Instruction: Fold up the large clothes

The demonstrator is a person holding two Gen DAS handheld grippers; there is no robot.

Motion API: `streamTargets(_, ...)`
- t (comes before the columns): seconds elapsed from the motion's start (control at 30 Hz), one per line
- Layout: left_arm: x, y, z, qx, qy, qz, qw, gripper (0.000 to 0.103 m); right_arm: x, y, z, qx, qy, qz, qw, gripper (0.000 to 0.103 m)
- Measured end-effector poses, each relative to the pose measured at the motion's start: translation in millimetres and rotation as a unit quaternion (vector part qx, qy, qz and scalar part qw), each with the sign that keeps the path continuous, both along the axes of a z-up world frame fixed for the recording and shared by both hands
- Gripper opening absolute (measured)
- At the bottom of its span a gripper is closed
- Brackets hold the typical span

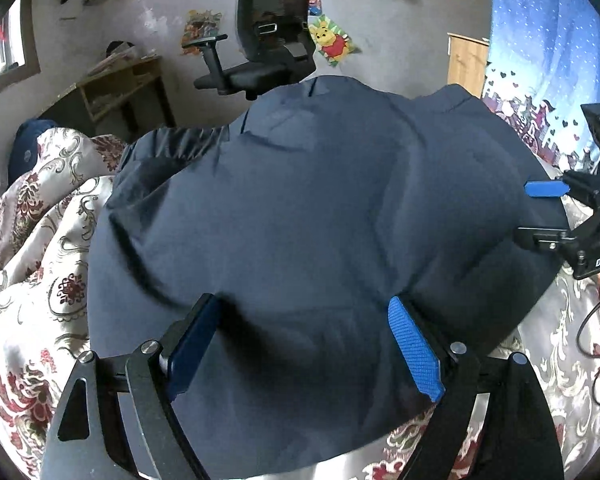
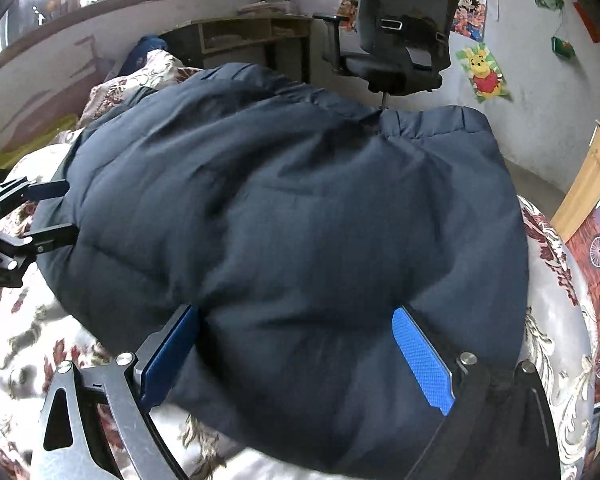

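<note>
— Where's the coat?

— The dark blue padded jacket (image 1: 308,208) lies bunched in a puffy heap on the flowered bedspread (image 1: 48,280), an office chair (image 1: 276,40) beyond its far edge.

— And the tools?

— The left gripper (image 1: 306,354) has its fingers spread wide, straddling the near hem; the right gripper (image 2: 300,360) does the same further right (fabric bulges between the pads, but nothing is pinched).

— So which step?

— I'd say between folds. Next, each needs to close on the near edge, lift it, and carry it toward the far side.
</note>
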State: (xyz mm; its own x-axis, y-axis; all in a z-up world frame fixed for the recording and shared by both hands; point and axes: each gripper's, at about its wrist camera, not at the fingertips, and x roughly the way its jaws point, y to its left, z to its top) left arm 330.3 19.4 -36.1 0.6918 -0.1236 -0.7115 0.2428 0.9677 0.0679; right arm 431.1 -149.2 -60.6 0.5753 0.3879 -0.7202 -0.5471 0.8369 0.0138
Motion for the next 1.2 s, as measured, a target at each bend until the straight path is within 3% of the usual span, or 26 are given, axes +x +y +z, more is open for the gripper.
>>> streamTargets(0.6, 66, 34, 11, -0.043, -0.023, 0.073, 0.9961, 0.092, 83, 16, 8, 0.046, 0.005, -0.052, 0.998, 0.098)
streamTargets(0.83, 93, 38, 12, -0.048, -0.029, 0.097, 0.9937, 0.093, 113, 20, 12, 0.041, 0.004, -0.080, 0.996, 0.098)
streamTargets(1.2, 135, 42, 1, -0.049, 0.014, 0.116, 0.9920, 0.098, 155, 24, 3, 0.034, 0.026, -0.107, 0.993, 0.098)
